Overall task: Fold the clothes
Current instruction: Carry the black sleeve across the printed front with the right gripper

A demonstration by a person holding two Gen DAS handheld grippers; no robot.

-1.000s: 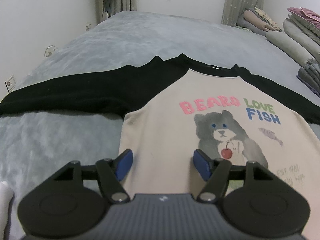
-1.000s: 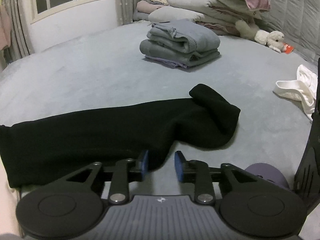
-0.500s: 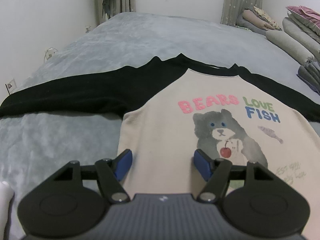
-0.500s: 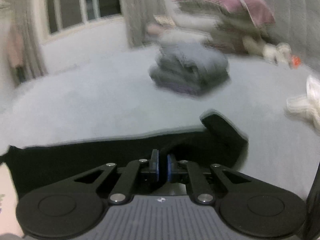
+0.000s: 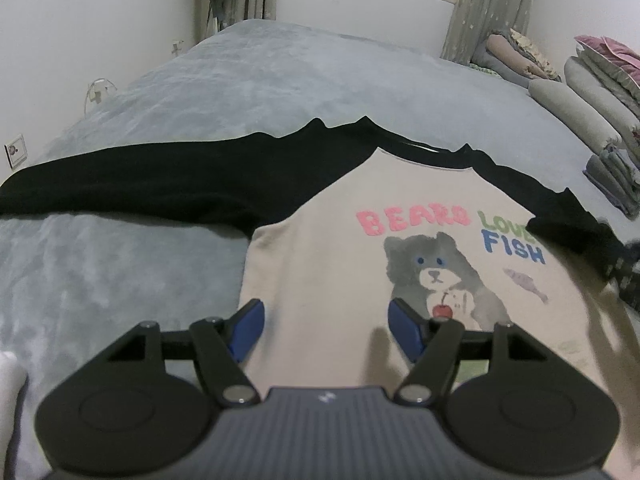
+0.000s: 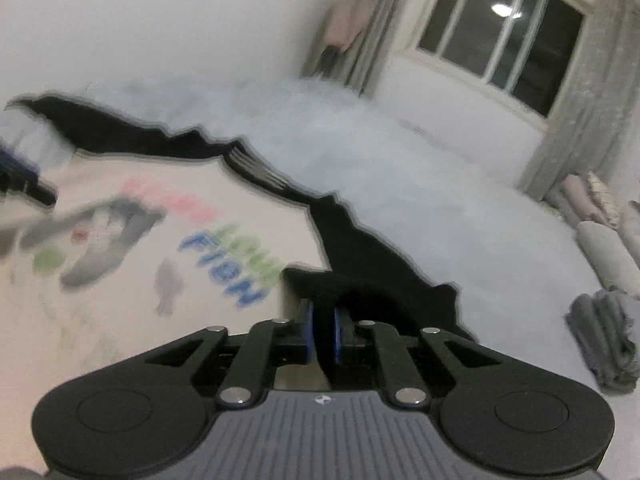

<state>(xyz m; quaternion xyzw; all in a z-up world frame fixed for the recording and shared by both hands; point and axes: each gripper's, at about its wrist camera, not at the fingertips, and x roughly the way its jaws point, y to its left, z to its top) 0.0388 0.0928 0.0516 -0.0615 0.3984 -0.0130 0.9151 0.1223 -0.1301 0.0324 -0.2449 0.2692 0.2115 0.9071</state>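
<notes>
Raglan shirt (image 5: 320, 272) lies face up on the grey bed (image 5: 280, 80), filling the centre and lower right of the left wrist view. Cream body, black sleeves and neckband; print reads BEARS LOVE FISH over a grey bear holding a red cherry, with a small fish to the right.

Change from a second ago: the right sleeve (image 6: 360, 292), which then lay stretched out flat on the bed, is now lifted and drawn in over the cream body. In the left wrist view its black end sits at centre right, covering the end of LOVE. The left sleeve (image 5: 132, 188) is unchanged, stretched flat toward the left edge of the frame.

Right tool (image 6: 322, 334): jaws nearly together, black sleeve fabric pinched between the blue pads; a second ago they stood apart with the sleeve just ahead. The right wrist view is motion-blurred.

Left tool (image 5: 324, 330): jaws wide apart as before, over the lower cream body, nothing between the pads (image 5: 248, 328); contact with the cloth cannot be told.

Surroundings: folded grey clothes (image 6: 604, 344) at right edge, pillows (image 5: 580, 116) at upper right, window (image 6: 500, 32) above.
</notes>
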